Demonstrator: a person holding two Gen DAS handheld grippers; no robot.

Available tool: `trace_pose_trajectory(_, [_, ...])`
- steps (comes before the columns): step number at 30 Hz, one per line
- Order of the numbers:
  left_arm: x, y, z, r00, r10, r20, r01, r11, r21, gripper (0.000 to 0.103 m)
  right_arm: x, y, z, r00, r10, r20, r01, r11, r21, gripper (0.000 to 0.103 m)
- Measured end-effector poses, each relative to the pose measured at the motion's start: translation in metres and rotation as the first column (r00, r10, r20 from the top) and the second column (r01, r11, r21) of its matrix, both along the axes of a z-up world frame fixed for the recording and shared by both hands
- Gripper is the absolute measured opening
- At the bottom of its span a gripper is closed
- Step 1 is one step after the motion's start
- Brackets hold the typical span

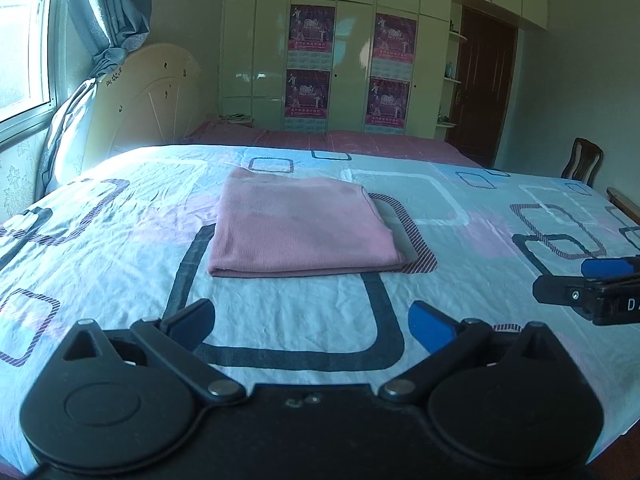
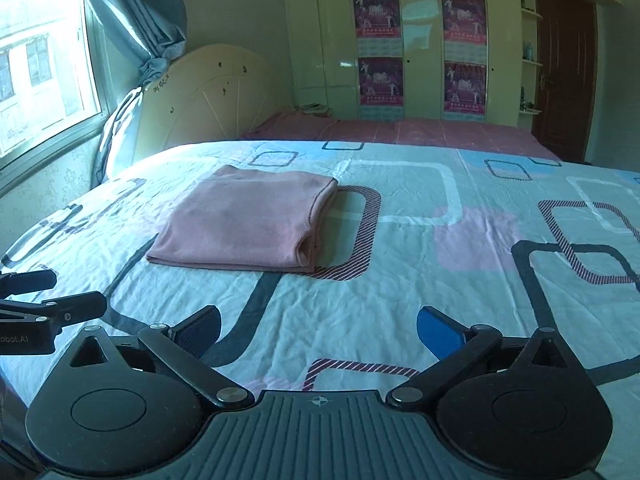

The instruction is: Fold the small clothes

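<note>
A pink garment (image 1: 298,226) lies folded into a flat rectangle on the patterned bed sheet (image 1: 120,240), its folded edge toward me. In the right wrist view the same pink garment (image 2: 244,220) sits left of centre, its stacked layers showing on the right side. My left gripper (image 1: 312,326) hovers well short of the garment, jaws spread wide with nothing between them. My right gripper (image 2: 318,328) is likewise open and empty, held back from the cloth. Each gripper shows in the other's view: the right gripper (image 1: 592,284) at the right edge, the left gripper (image 2: 44,300) at the left edge.
A cream headboard (image 1: 148,96) and a pillow (image 1: 68,128) stand at the left, under a window with a grey curtain (image 1: 108,12). A second bed with a pink cover (image 1: 328,140), wardrobes with posters (image 1: 312,32), a brown door (image 1: 484,84) and a wooden chair (image 1: 582,164) lie beyond.
</note>
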State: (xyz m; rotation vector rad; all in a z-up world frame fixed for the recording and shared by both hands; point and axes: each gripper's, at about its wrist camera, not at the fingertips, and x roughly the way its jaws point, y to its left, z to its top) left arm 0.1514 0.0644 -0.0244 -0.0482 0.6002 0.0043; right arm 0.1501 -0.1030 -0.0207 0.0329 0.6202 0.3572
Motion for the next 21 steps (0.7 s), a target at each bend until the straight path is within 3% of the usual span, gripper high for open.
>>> trace_pose_trajectory(6, [-0.036, -0.008, 0.02, 0.999, 0.008, 0.042, -0.008, 1.0, -0.018, 0.102, -0.046, -0.002, 0.02, 0.999, -0.025, 0.046, 0.027, 0.998, -0.048, 0.103])
trace_pose_trajectory(21, [-0.094, -0.04, 0.041, 0.992, -0.026, 0.122, 0.026, 1.0, 0.004, 0.102, -0.114, -0.027, 0.044, 0.991, -0.066, 0.115, 0.068, 0.998, -0.018, 0.103])
